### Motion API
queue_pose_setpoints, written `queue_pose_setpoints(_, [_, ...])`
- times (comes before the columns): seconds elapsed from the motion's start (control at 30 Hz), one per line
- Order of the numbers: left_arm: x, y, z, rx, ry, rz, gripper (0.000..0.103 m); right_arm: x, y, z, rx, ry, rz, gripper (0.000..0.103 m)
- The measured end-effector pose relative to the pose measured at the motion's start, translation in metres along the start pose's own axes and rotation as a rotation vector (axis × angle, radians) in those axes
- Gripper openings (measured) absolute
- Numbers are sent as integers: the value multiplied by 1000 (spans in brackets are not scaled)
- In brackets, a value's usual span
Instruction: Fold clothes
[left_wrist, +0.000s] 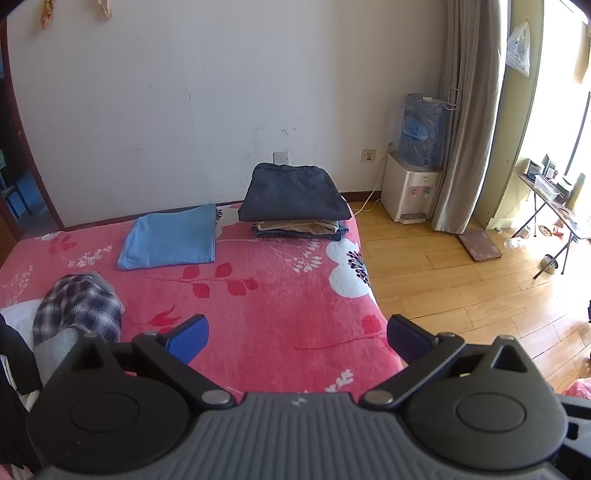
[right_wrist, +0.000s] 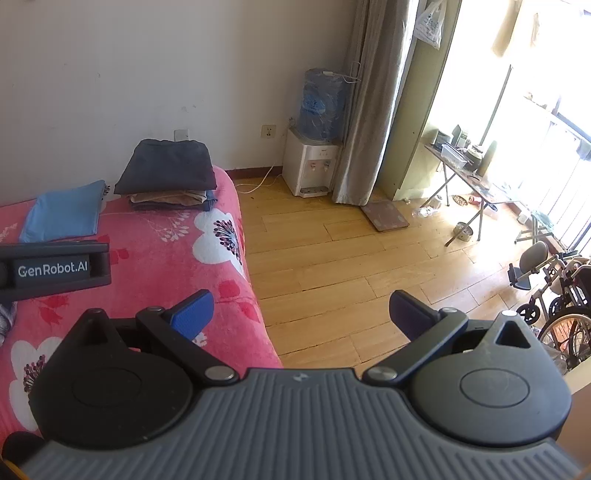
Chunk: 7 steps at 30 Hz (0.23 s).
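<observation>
Both grippers raised, fingers spread wide, empty: left gripper (left_wrist: 297, 338) over the bed's (left_wrist: 280, 317) near edge; right gripper (right_wrist: 301, 314) past its right edge; folded stack (left_wrist: 293, 201) at far right corner; plaid garment (left_wrist: 79, 306) crumpled, partly cut off, near left edge.

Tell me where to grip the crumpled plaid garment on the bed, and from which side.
Probably grip the raised top of the plaid garment, coming from above: it lies heaped, not flat, so the hump offers loose cloth. The open left gripper is nearer it.
</observation>
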<state>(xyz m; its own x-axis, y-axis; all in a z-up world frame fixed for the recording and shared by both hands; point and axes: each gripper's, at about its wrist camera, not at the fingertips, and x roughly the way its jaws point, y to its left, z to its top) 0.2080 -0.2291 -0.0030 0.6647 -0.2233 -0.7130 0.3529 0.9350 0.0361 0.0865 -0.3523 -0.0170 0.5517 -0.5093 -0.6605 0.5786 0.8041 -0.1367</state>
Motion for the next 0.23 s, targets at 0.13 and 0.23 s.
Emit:
queue_pose_setpoints(0.13, [1, 2, 0, -3, 4, 2, 103, -1, 2, 0, -4, -1, 2, 102])
queue_pose_setpoints(0.23, [0, 3, 0, -4, 2, 4, 103, -2, 3, -1, -6, 1, 3, 102])
